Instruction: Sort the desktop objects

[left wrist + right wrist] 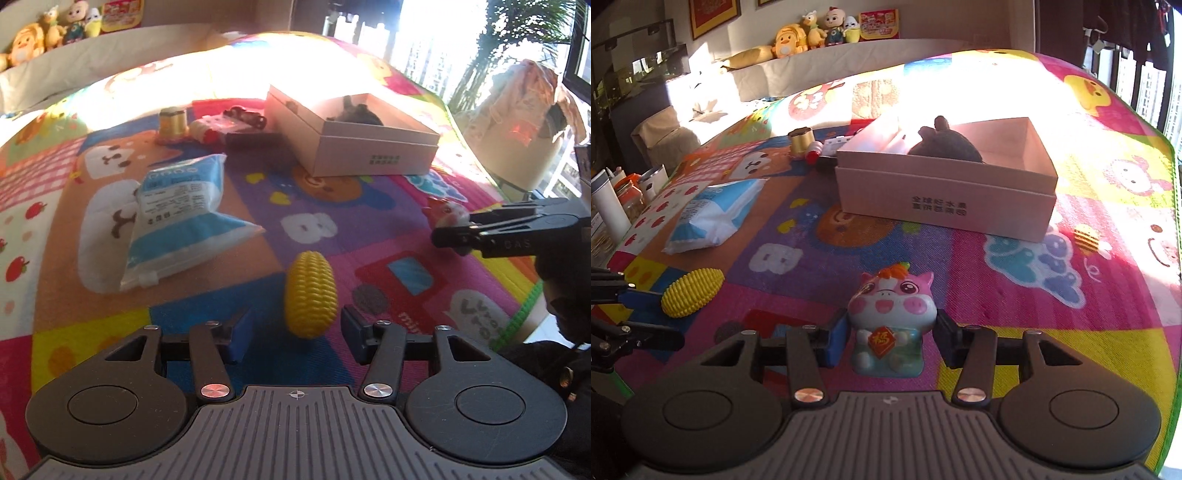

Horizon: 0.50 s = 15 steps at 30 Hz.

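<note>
The right gripper [892, 338] clenches a cartoon pig figurine [891, 325] between both pads. The left gripper [295, 332] brackets a yellow toy corn [311, 293]; pad contact is unclear. Beyond, an open box [945, 199] half-hides a dark, indistinct object [945, 142].

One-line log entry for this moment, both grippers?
left gripper: around corn toy | right gripper: shut on pig figurine | box: ahead

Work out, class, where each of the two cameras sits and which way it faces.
Left wrist: sits on the left gripper, looking down along its fingers at the yellow corn toy; the right gripper intrudes at right.
Right wrist: sits on the right gripper, facing the pig figurine it clamps; the left gripper shows at left.
Shared: corn, pig, pink box, blue-white pouch, play mat.
</note>
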Each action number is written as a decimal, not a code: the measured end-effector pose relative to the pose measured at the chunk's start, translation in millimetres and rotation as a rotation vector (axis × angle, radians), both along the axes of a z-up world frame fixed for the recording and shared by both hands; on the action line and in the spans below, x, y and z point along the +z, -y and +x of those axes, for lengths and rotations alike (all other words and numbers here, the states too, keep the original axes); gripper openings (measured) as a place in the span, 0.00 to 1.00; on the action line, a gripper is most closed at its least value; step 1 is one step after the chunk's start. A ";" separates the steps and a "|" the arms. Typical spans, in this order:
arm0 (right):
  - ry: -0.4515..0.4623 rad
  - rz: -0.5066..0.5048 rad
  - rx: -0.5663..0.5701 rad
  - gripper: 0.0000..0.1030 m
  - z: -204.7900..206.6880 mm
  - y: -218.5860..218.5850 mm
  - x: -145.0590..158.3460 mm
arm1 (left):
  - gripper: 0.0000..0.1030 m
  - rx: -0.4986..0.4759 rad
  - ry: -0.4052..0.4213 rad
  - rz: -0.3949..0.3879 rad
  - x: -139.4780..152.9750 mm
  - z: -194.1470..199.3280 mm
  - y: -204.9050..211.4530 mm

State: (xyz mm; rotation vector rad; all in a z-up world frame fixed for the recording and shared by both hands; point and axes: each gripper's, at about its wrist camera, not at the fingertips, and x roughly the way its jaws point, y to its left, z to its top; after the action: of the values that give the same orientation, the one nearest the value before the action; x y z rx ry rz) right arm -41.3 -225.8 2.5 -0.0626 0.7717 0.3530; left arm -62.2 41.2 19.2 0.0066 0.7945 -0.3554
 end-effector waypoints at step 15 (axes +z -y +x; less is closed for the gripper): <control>0.038 -0.043 -0.001 0.54 -7.9 -6.0 -8.0 | 0.69 0.070 0.017 -0.003 2.4 11.8 -13.3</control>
State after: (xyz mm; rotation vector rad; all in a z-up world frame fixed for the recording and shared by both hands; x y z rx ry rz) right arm -49.2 -219.8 -5.4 -0.1094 0.7422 0.3333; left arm -50.4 54.5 21.6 -0.0210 0.7758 -0.2898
